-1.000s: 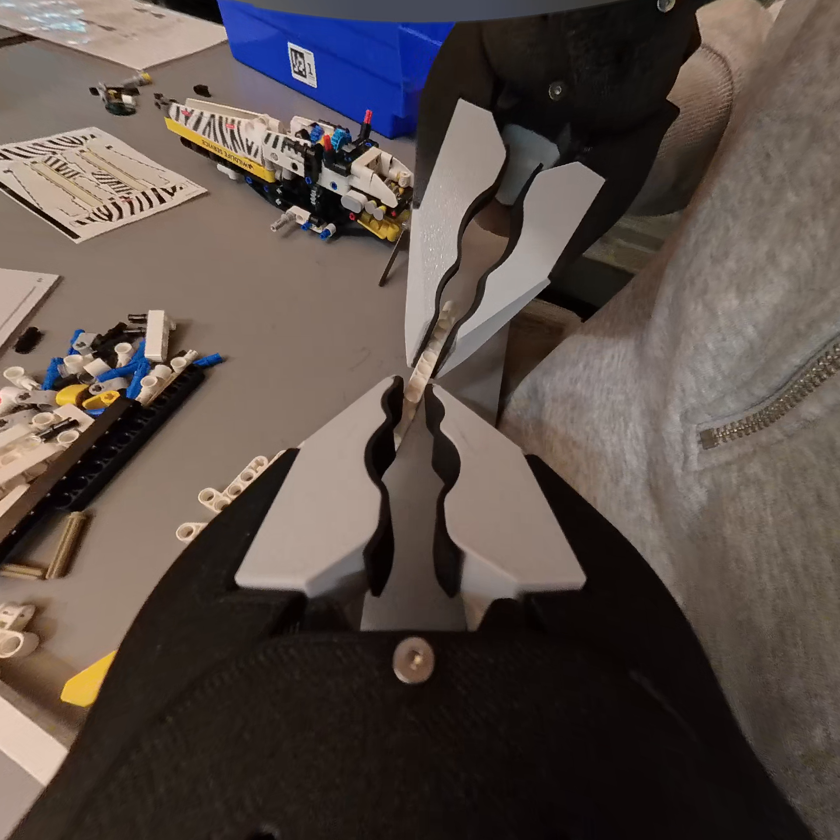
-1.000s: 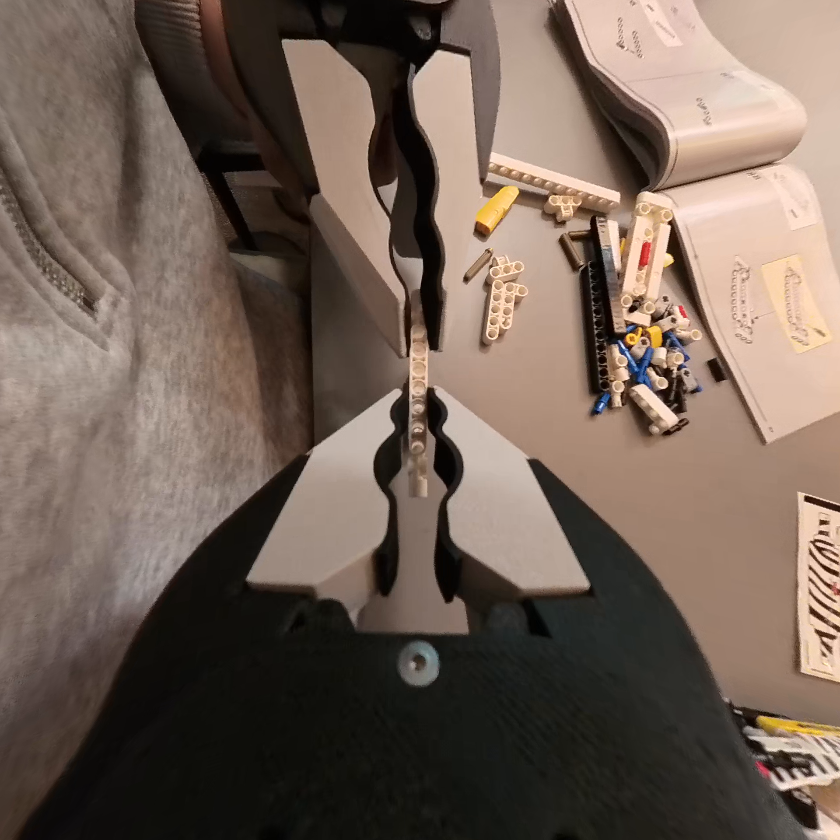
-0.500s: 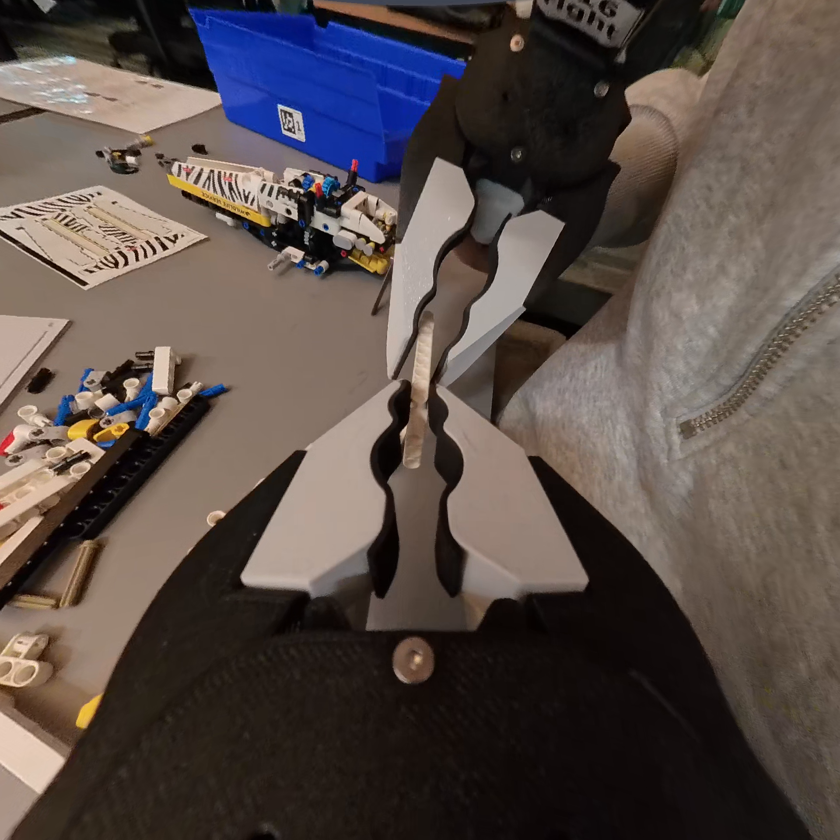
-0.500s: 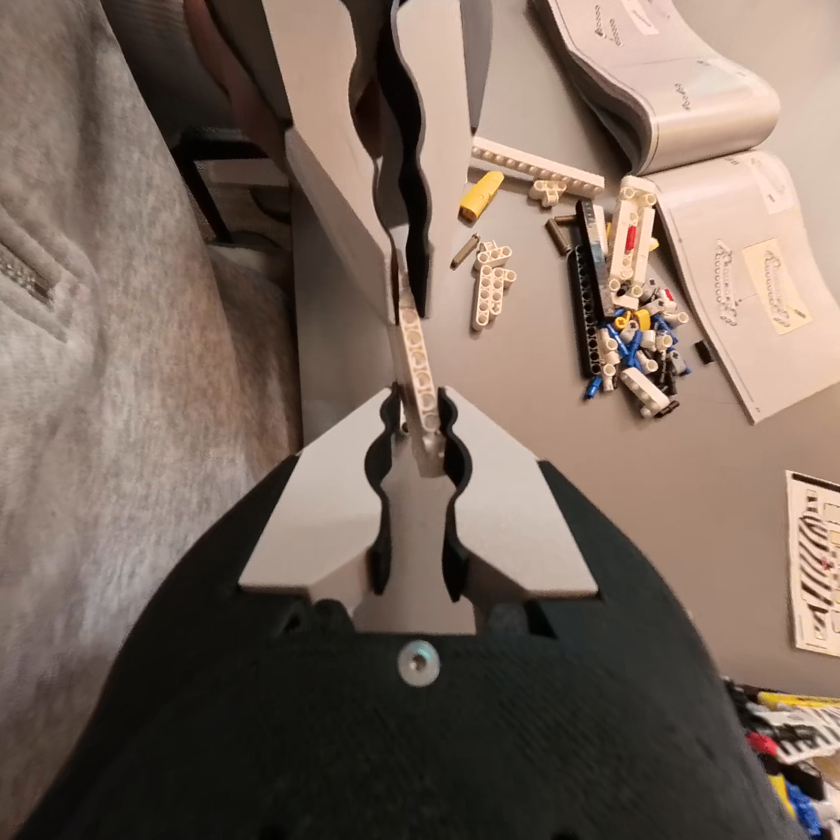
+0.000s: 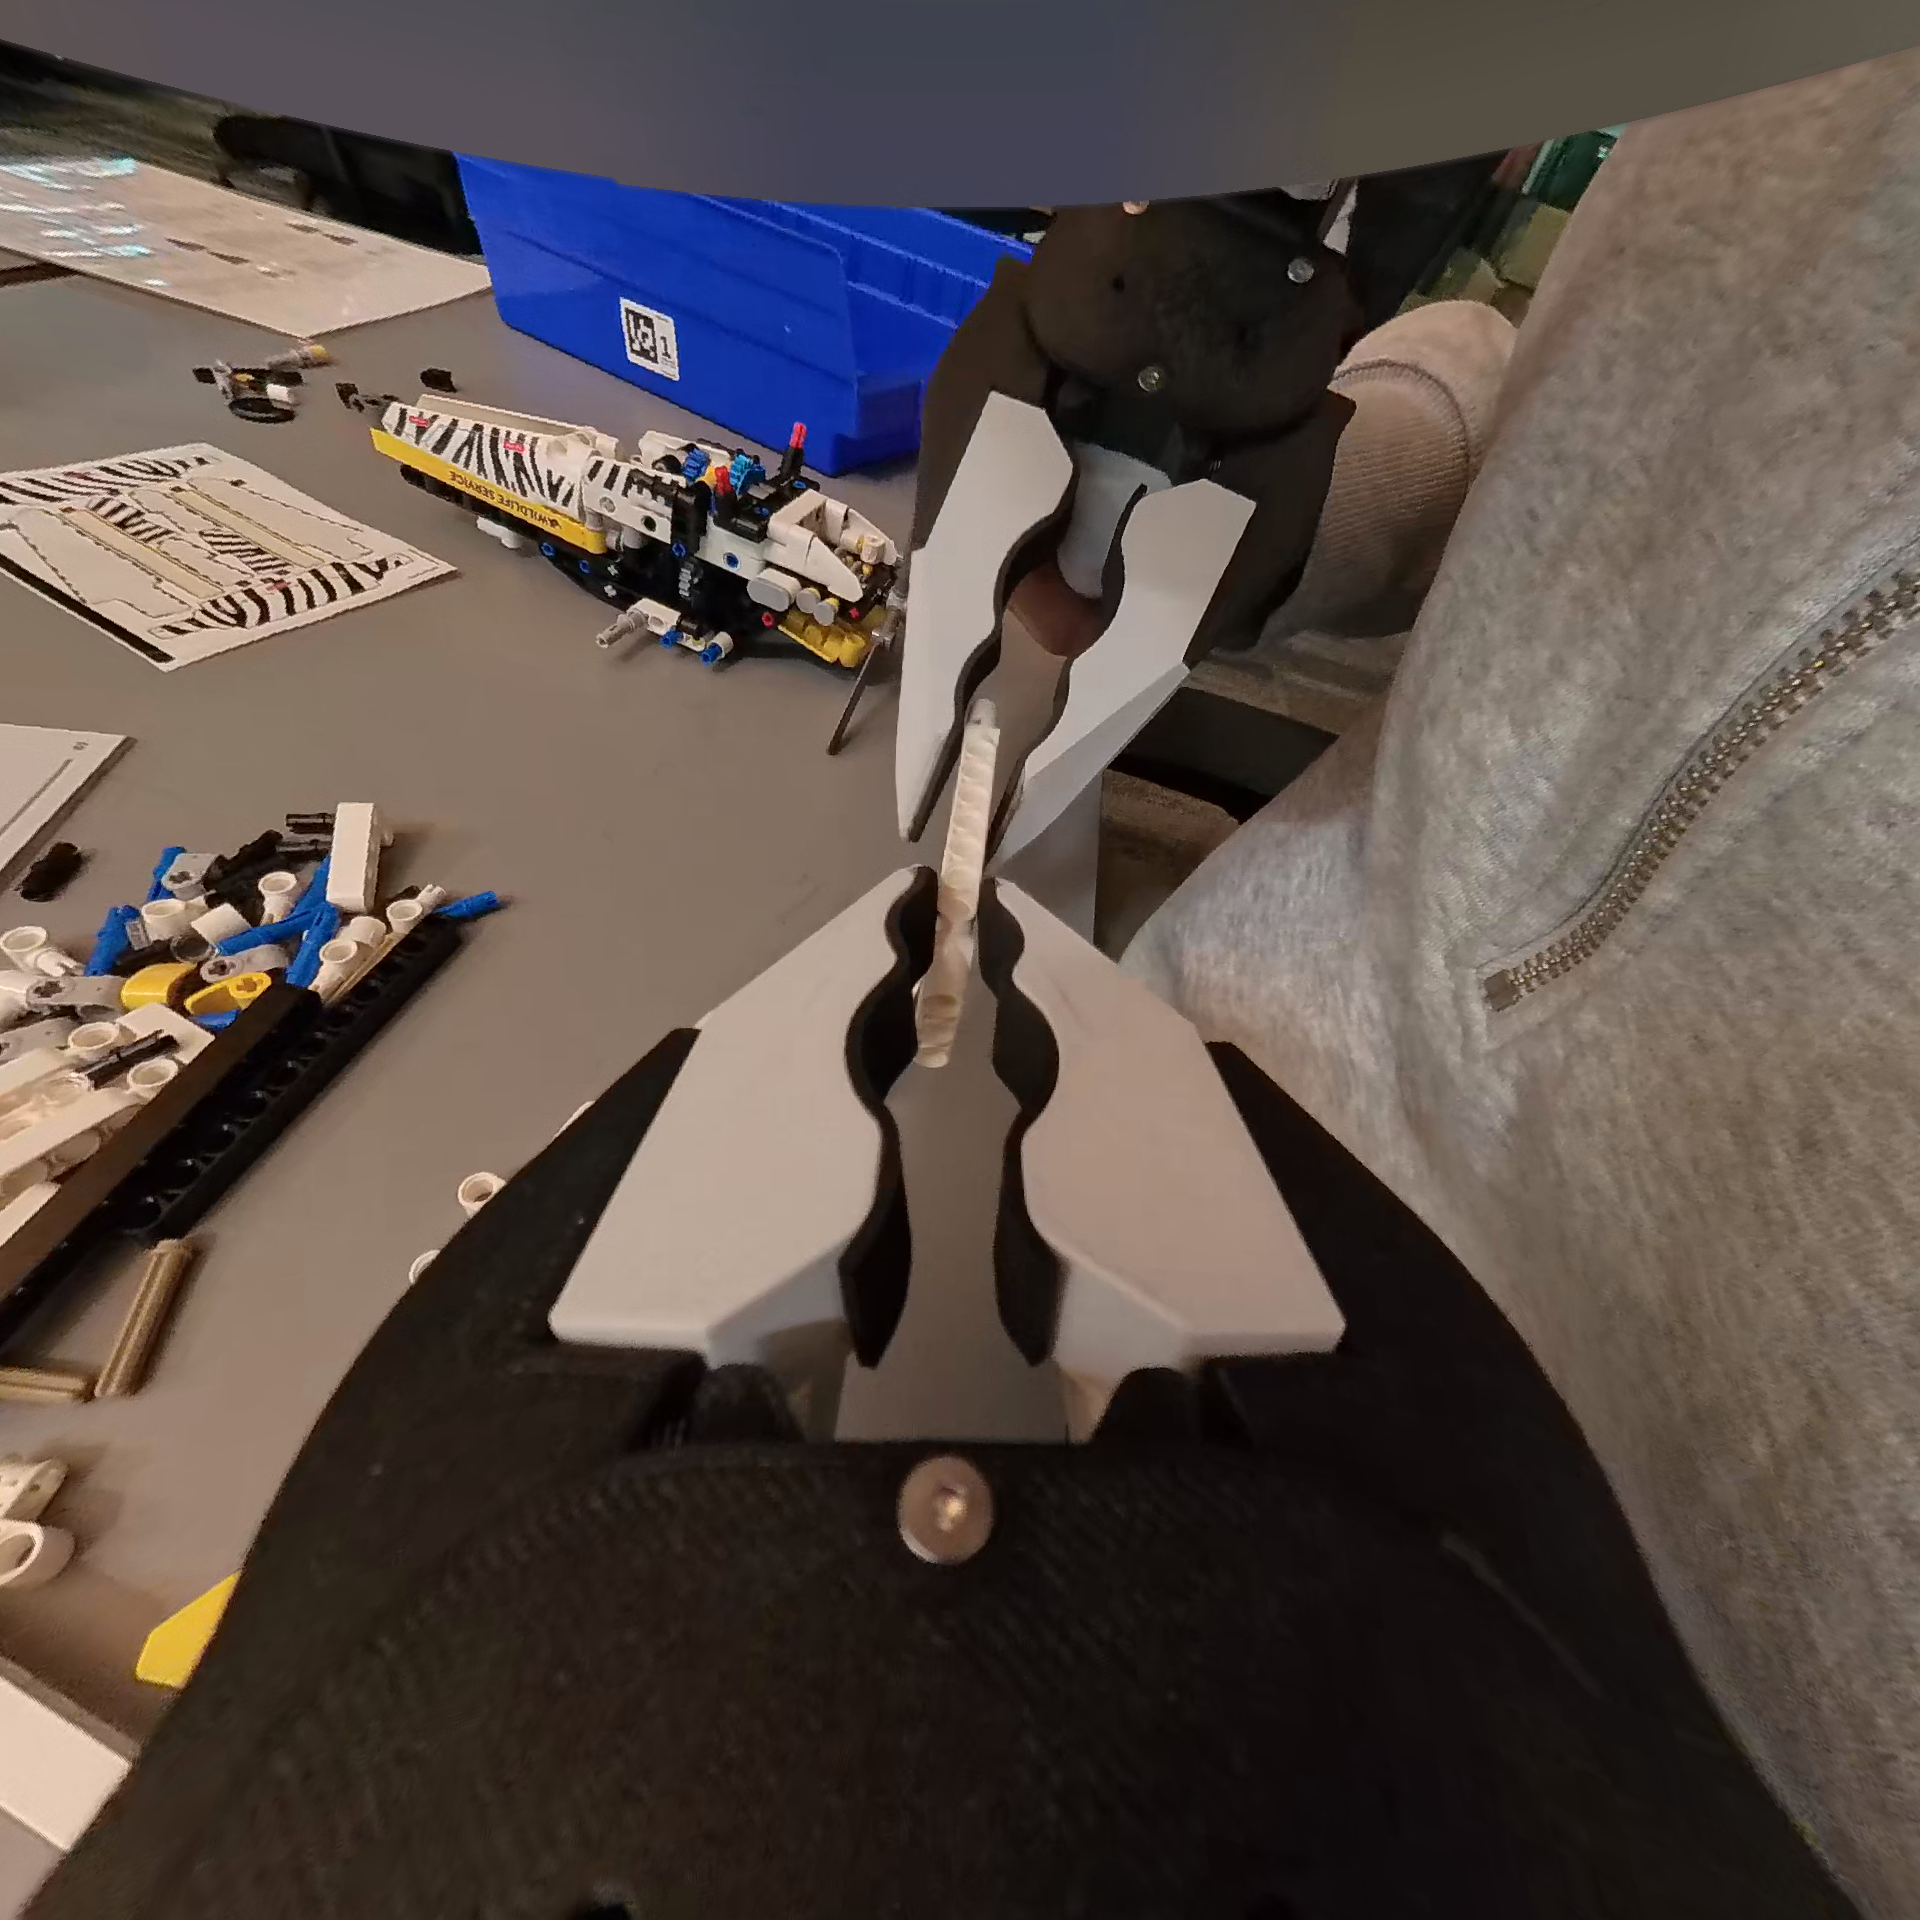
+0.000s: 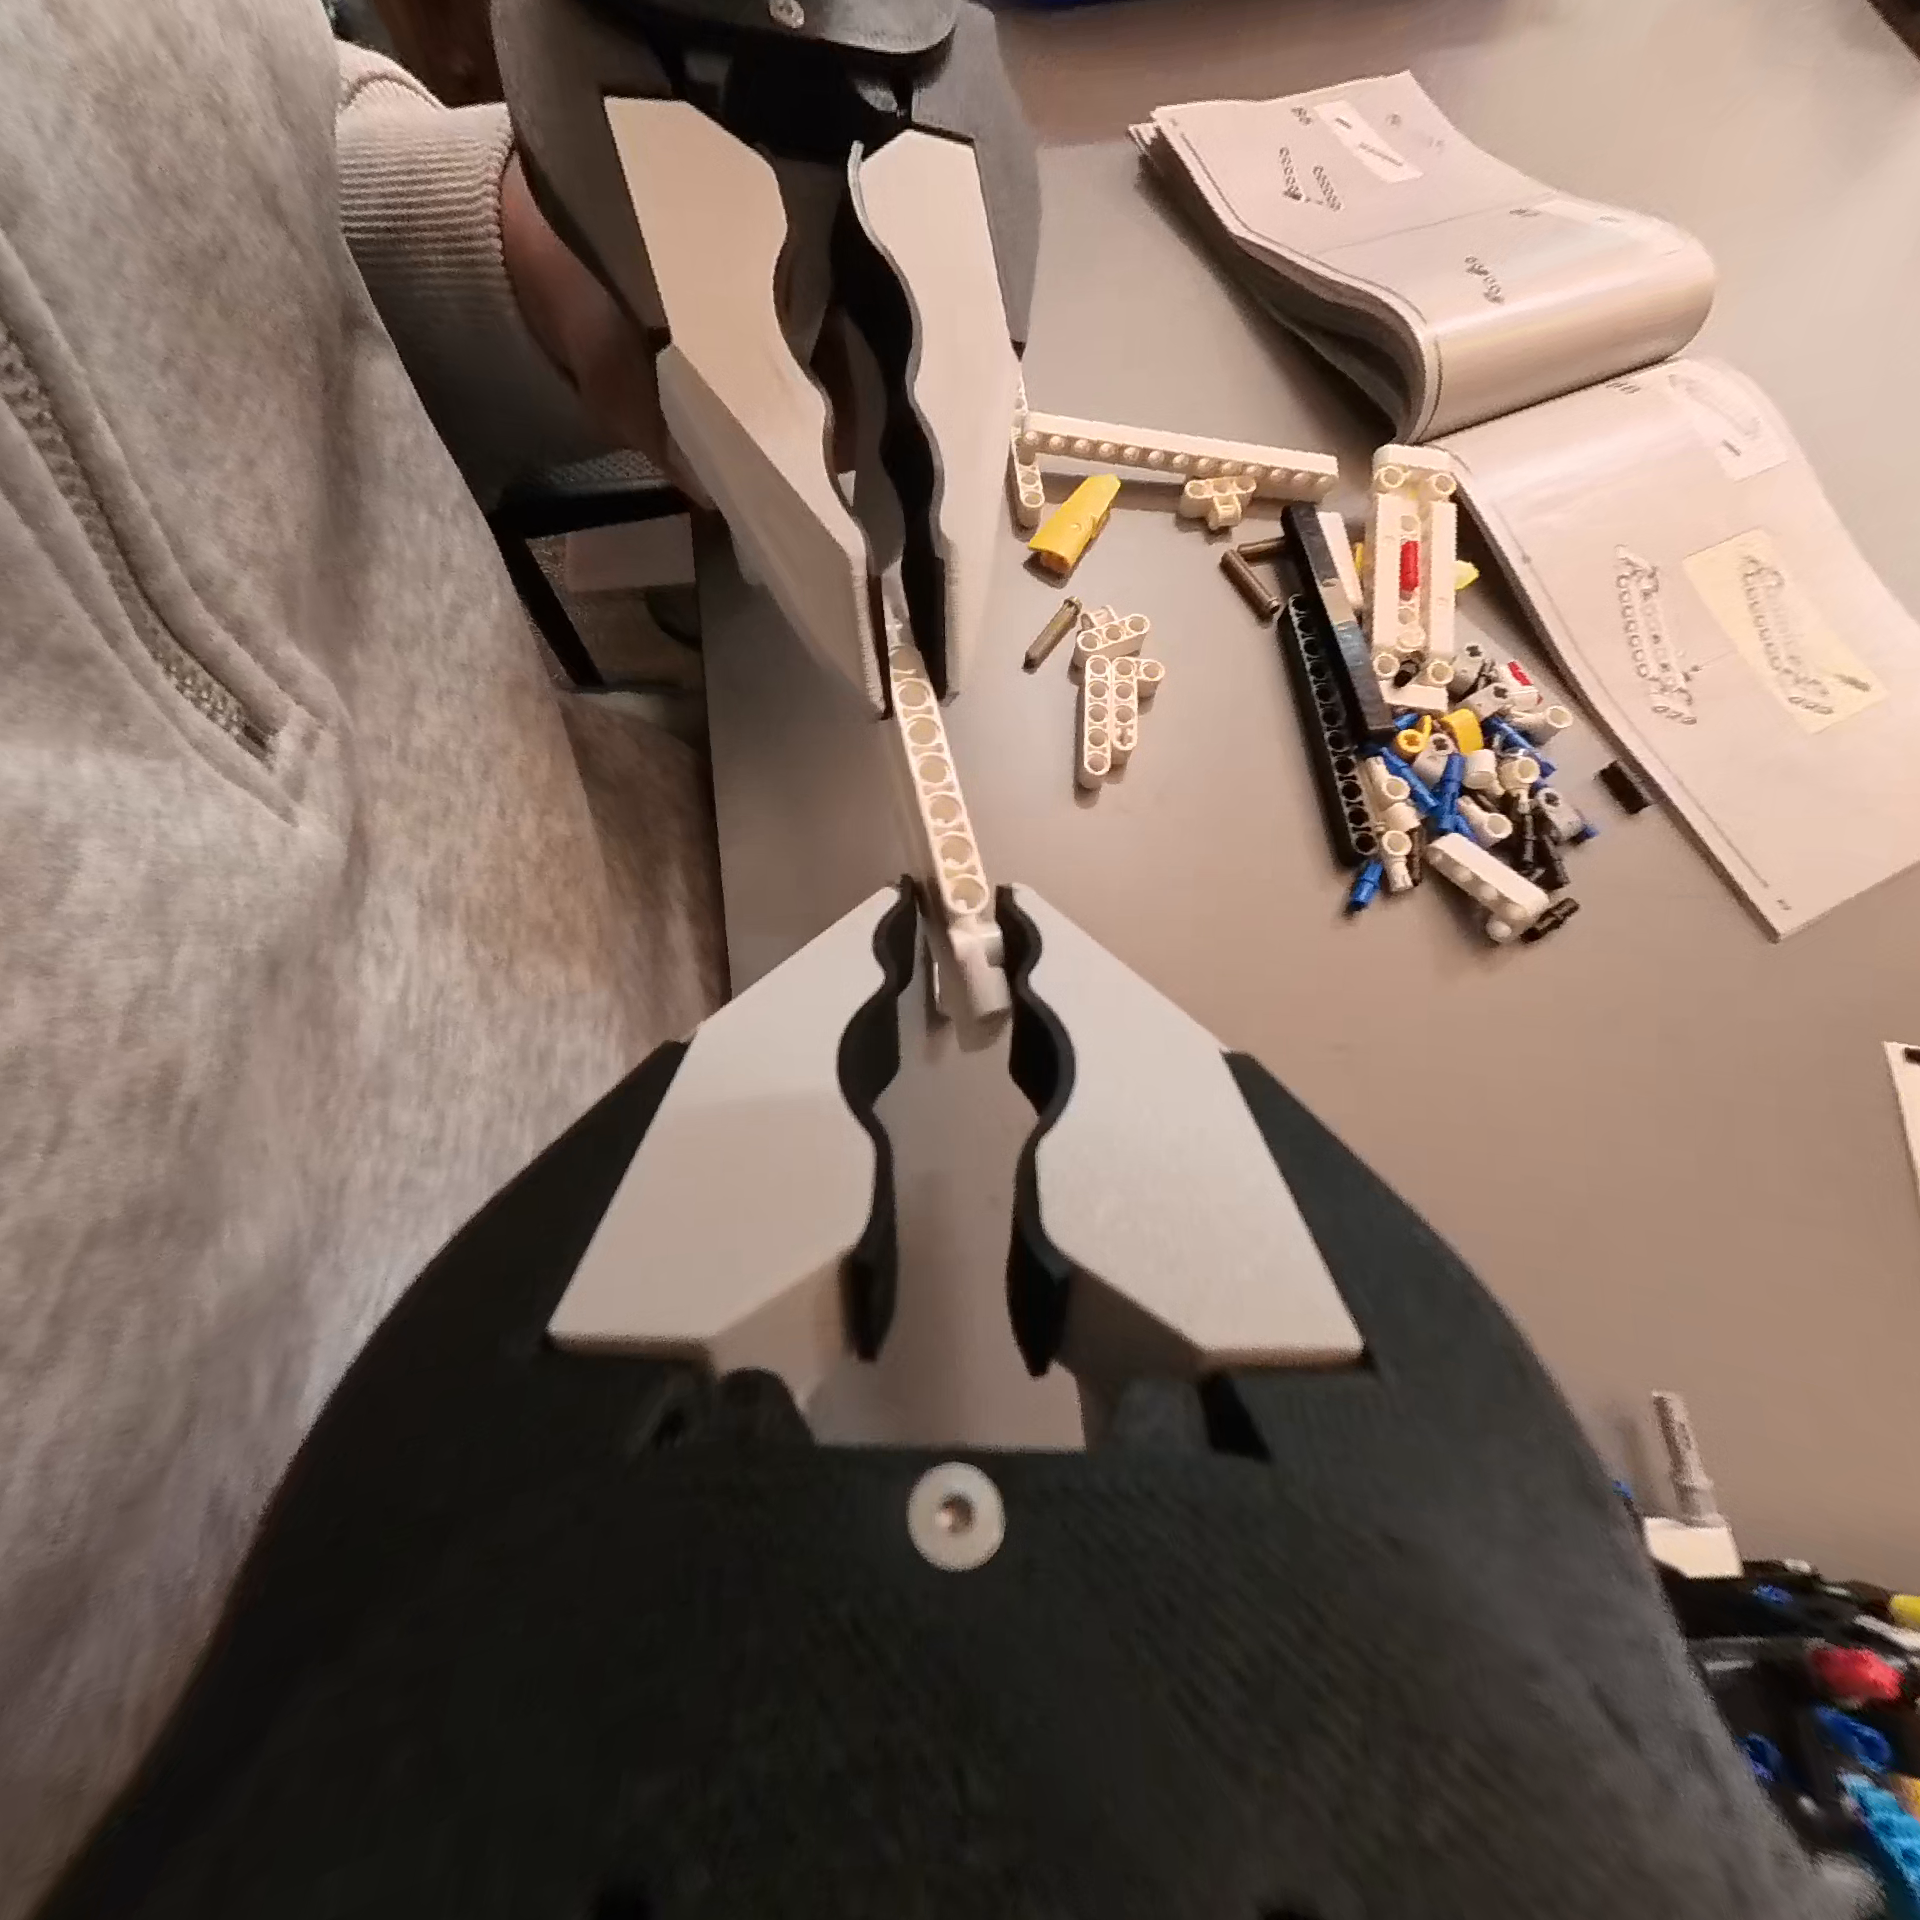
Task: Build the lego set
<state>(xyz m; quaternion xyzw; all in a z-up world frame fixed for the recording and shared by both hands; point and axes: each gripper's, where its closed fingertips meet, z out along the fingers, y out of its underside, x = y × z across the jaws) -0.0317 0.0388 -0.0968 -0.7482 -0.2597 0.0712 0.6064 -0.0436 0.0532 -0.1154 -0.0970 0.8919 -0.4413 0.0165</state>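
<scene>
A long white Technic beam (image 5: pixel 958 883) with a row of holes spans between my two grippers, which face each other tip to tip above the table's near edge. My left gripper (image 5: pixel 954 891) is shut on one end of it. My right gripper (image 6: pixel 956 900) is shut on the other end, where a small white connector (image 6: pixel 979 966) sits on the beam (image 6: pixel 935 779). The right gripper also shows in the left wrist view (image 5: pixel 961 831), and the left gripper in the right wrist view (image 6: pixel 904 698). The part-built zebra-striped model (image 5: pixel 644 530) lies on the grey table (image 5: pixel 582 790).
A pile of loose parts (image 6: pixel 1455 769) with a long black beam (image 5: pixel 260 1101) lies beside an open instruction booklet (image 6: pixel 1455 281). A blue bin (image 5: pixel 727 301) stands behind the model, with a sticker sheet (image 5: pixel 197 551) to its left. A person's grey hoodie (image 5: pixel 1610 935) is close by.
The two grippers have drawn apart, so more of the white beam shows between them. The beam now tilts instead of lying straight along both pairs of fingers.
</scene>
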